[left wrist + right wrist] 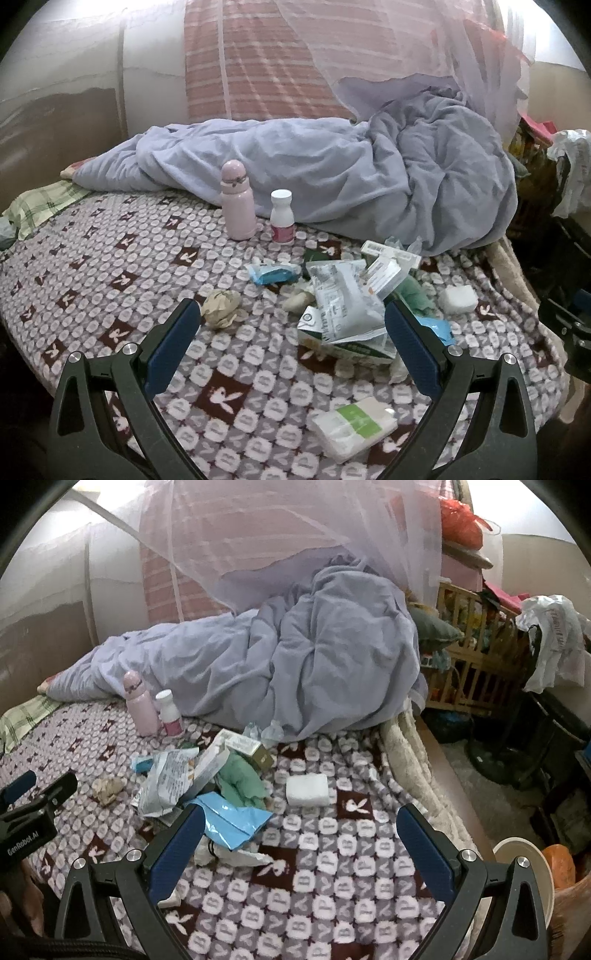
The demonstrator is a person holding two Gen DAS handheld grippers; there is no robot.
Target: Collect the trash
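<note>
Across the bed (332,886), a patterned blanket of rabbit motifs and letter medallions carries everything I see. My left hand-held gripper (293,345) hangs over it with its blue pads wide apart and nothing between them; my right hand-held gripper (301,843) stands spread just the same, empty. The trash lies in a loose heap mid-bed: a silvery foil pouch (343,302) atop a flattened green-and-white carton (351,349), a crumpled paper ball (221,308) a little to its left, a blue wrapper (232,821) near my right gripper's left finger, a green cloth-like wad (242,784) and small boxes (243,744) behind it. A white tissue pack (307,789) sits apart to the right, and a green-labelled tissue pack (352,428) lies close below my left gripper. Farther back, a pink bottle (238,201) and a white pill bottle (282,216) stand upright side by side, against a rumpled lavender duvet (332,166). Pink mosquito netting (277,535) drapes over the bed's far end. Beyond the bed's right edge I see a wooden crib (476,657) stuffed with clutter, and low at the right edge a pale round bin rim (532,860).
</note>
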